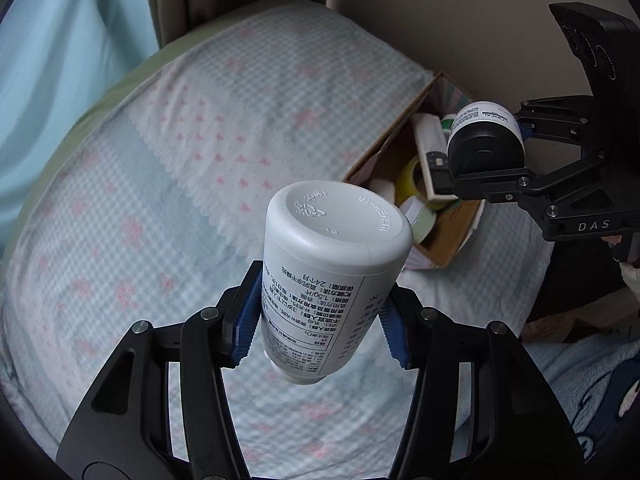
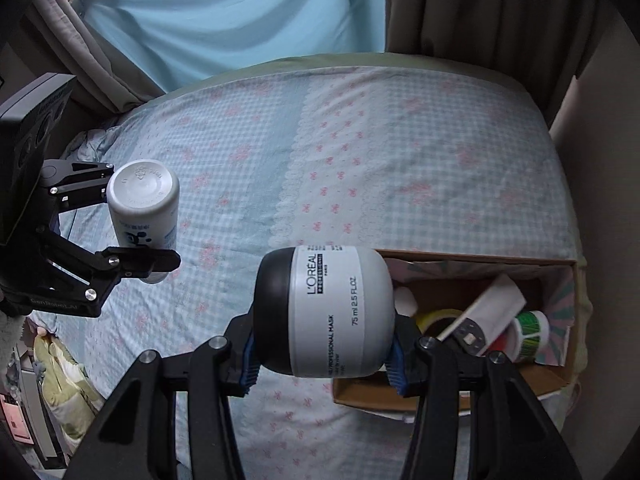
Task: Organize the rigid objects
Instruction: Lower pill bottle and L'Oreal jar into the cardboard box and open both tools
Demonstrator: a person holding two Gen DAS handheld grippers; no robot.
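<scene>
Left claw: your left claw (image 1: 320, 328) is clamped on the white bottle (image 1: 332, 276), blue pads pressed to its sides, and it hangs cap-down with its flat base toward the camera.
Right claw: your right claw (image 2: 322, 360) is closed around the black-and-white jar (image 2: 324, 312), which lies on its side with the black lid to the left.
Where they are: both are held in the air above the bed (image 2: 360, 152); the jar hangs just beside the cardboard box (image 2: 440, 396), the bottle well off to its left.
Why this grip: pinching each across its round body looks to me like the steadiest hold for hard, smooth containers, and it leaves you free to lower them straight into the box.
Box contents: a yellow tape roll (image 2: 436, 318), a green-and-white roll (image 2: 530, 334) and a white flat pack (image 2: 496, 304) already sit inside, so I'd judge the sorting well under way.
Jar label: "L'ORÉAL", "PROFESSIONAL MASK", "75 ml 2.5 FL.OZ".
Bottle writing: "BY-HEALTH" is embossed on the base; Chinese print with "1.5g" on the side is mostly too small to read.
Tool marking: "DAS" on the right tool.
</scene>
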